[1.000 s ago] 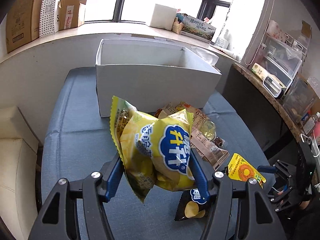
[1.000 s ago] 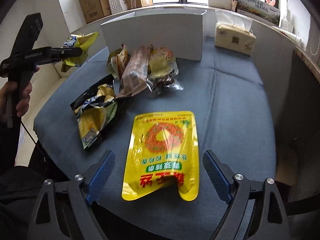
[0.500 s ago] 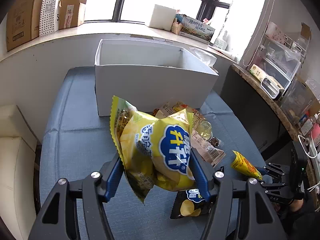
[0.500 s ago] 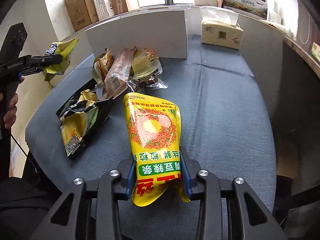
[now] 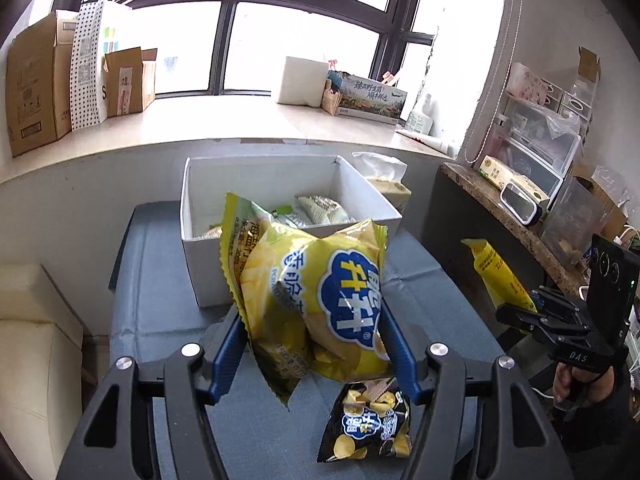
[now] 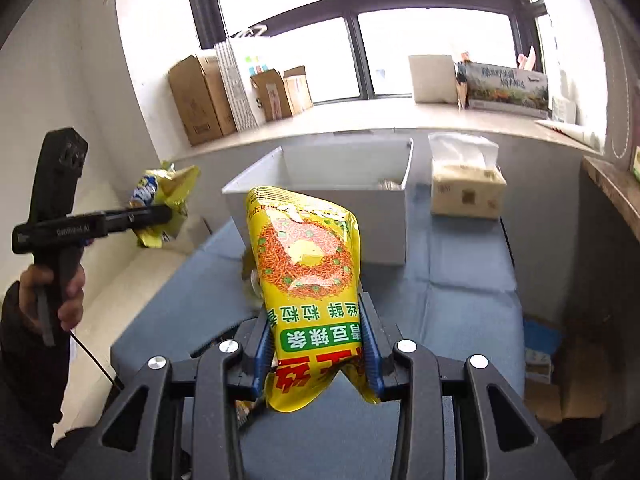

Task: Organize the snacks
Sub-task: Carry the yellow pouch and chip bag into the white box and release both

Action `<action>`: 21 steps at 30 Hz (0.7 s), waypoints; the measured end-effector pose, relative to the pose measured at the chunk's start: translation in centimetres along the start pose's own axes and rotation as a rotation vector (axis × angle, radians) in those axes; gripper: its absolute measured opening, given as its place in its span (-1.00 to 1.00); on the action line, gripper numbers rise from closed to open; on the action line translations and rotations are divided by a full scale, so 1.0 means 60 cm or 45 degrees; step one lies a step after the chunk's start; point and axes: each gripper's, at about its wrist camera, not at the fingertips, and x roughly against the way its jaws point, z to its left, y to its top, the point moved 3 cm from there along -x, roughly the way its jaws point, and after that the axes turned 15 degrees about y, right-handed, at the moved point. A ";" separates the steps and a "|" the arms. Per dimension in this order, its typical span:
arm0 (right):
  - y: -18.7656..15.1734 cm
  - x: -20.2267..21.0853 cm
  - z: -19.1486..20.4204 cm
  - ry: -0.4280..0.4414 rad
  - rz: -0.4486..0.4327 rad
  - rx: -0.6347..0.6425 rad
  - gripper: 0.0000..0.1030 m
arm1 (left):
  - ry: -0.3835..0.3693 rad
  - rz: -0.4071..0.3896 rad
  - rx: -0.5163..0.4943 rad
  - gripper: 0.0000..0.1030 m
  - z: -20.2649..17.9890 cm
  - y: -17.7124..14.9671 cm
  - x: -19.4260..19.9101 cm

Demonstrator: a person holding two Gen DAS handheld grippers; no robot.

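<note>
Blue-grey cloth table (image 5: 160,312) standing under a wide window sill, carrying a white open box (image 5: 280,216) at its far side; a tissue pack (image 6: 466,192) is sitting just beside the box. Left gripper (image 5: 312,344): raised above the table and pointing toward the box, its blue fingers (image 5: 228,344) pressing in on both sides of a yellow chip bag (image 5: 316,300), which is hanging clear of the cloth in front of the box's near wall. In the right wrist view the same tool is being held level by a hand (image 6: 60,292) wrapped around its grip, well to the left of the box. Right gripper (image 6: 318,344): lifted and aimed at the box, its fingers (image 6: 370,344) sitting narrow and clamping the lower part of a yellow pouch (image 6: 308,272) printed with an orange ring, the pouch standing upright above them. A black chip bag (image 5: 368,424) is lying flat on the cloth below the left gripper. Several pale snack packets (image 5: 316,208) are already lying inside the box.
</note>
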 end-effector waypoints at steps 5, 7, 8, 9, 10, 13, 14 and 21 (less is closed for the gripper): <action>0.127 -0.025 -0.006 0.045 -0.111 0.045 -0.21 | 0.014 -0.058 -0.012 0.33 0.002 0.094 -0.012; 0.176 -0.055 -0.028 0.046 -0.114 0.013 -0.21 | 0.035 -0.067 -0.009 0.33 0.008 0.134 -0.040; 0.198 -0.073 -0.040 0.052 -0.113 -0.005 -0.21 | 0.046 -0.071 -0.010 0.33 0.011 0.152 -0.056; 0.217 -0.092 -0.053 0.051 -0.108 -0.021 -0.21 | 0.056 -0.064 -0.008 0.33 0.016 0.167 -0.075; 0.234 -0.111 -0.064 0.039 -0.098 -0.028 -0.21 | 0.072 -0.044 0.000 0.33 0.021 0.181 -0.097; 0.269 -0.167 -0.105 0.011 -0.061 -0.067 -0.21 | 0.122 0.000 0.012 0.34 0.034 0.208 -0.159; 0.277 -0.184 -0.116 0.025 -0.051 -0.086 -0.20 | 0.134 0.011 0.013 0.37 0.037 0.212 -0.177; 0.289 -0.243 -0.168 0.004 -0.001 -0.188 0.98 | 0.200 0.094 0.053 1.00 0.060 0.201 -0.248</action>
